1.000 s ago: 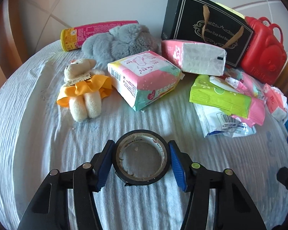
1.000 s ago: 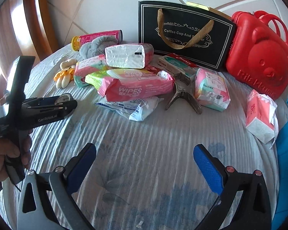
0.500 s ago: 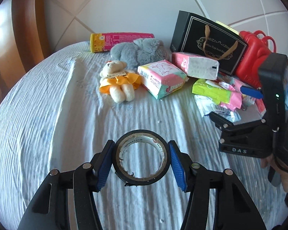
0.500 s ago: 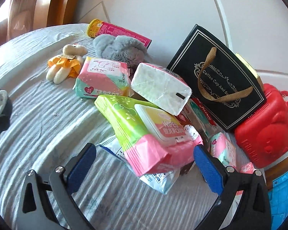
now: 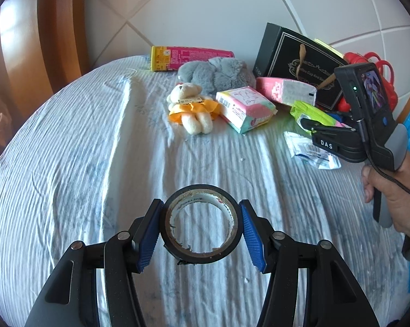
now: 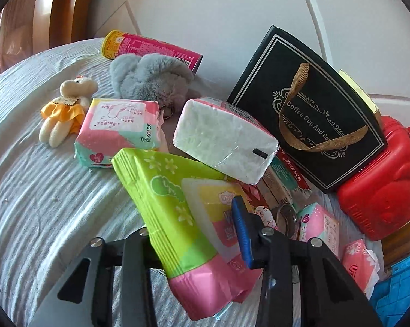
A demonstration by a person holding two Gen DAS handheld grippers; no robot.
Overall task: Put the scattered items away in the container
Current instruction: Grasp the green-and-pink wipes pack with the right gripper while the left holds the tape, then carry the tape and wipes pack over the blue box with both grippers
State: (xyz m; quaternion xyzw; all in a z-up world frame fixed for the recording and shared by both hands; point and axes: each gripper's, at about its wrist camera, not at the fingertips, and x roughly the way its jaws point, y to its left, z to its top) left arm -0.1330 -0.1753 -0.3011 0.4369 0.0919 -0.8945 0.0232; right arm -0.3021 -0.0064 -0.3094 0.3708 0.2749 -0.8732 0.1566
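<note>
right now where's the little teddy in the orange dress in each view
Left wrist: the teddy lies upper centre on the bed, just left of the pink pad pack.
Right wrist: the teddy lies at the far left, again left of the pad pack.
Shared landmark: the grey plush behind it.

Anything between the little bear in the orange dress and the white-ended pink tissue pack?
Yes: pink-and-mint Kotex pad pack lies between bear and tissue pack; both wrist views show it.

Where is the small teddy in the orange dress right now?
The teddy lies on the bed, left of the pink pad pack and just in front of the grey plush.
</note>
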